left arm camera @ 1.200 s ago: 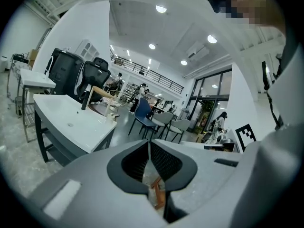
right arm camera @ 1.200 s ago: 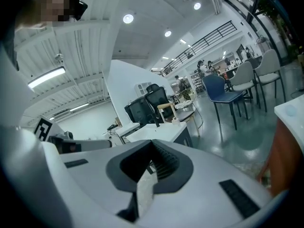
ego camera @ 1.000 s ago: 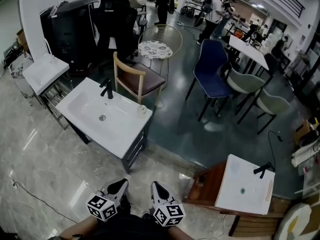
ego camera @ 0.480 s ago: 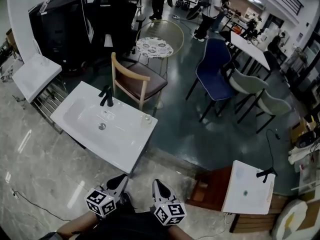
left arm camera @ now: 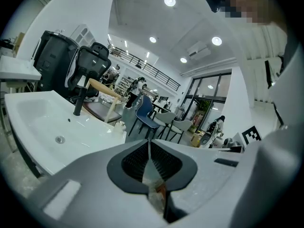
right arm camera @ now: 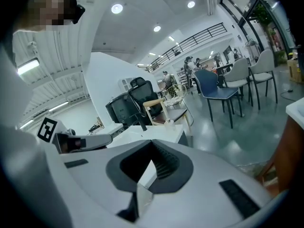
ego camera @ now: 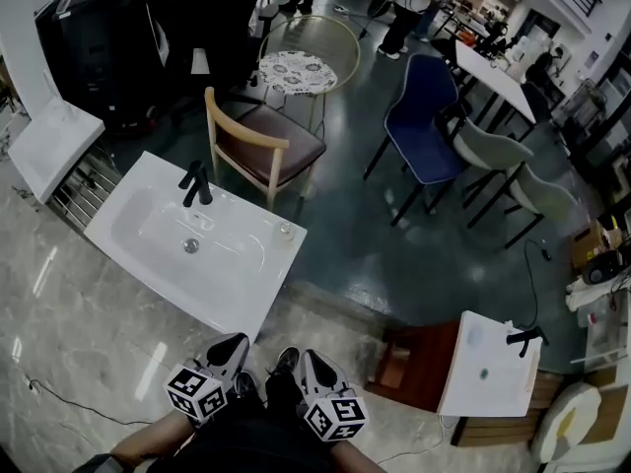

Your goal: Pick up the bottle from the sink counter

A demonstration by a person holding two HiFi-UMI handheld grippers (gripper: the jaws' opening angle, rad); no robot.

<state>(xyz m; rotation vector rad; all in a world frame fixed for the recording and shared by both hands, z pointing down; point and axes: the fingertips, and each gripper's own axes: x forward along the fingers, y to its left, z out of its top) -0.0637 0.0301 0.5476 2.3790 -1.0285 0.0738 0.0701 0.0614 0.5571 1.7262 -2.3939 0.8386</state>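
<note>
A small clear bottle (ego camera: 285, 231) stands upright on the far right corner of the white sink counter (ego camera: 233, 286). It also shows in the left gripper view as the bottle (left arm camera: 120, 125) and in the right gripper view as the bottle (right arm camera: 170, 123). Both grippers are held low, close to the person's body and well short of the counter. My left gripper (ego camera: 235, 343) is shut with nothing in it, its jaws together in its own view (left arm camera: 149, 148). My right gripper (ego camera: 308, 361) also looks shut and empty (right arm camera: 151, 158).
A black faucet (ego camera: 194, 183) rises at the basin's far edge. A wooden chair (ego camera: 261, 151) stands just behind the counter, a blue chair (ego camera: 424, 121) farther right. Another white sink (ego camera: 488, 368) sits at the right, one more (ego camera: 49, 141) at the left. People stand far back.
The sink counter has slid lower and left in the head view as the person came nearer. Both grippers stay shut at the bottom edge.
</note>
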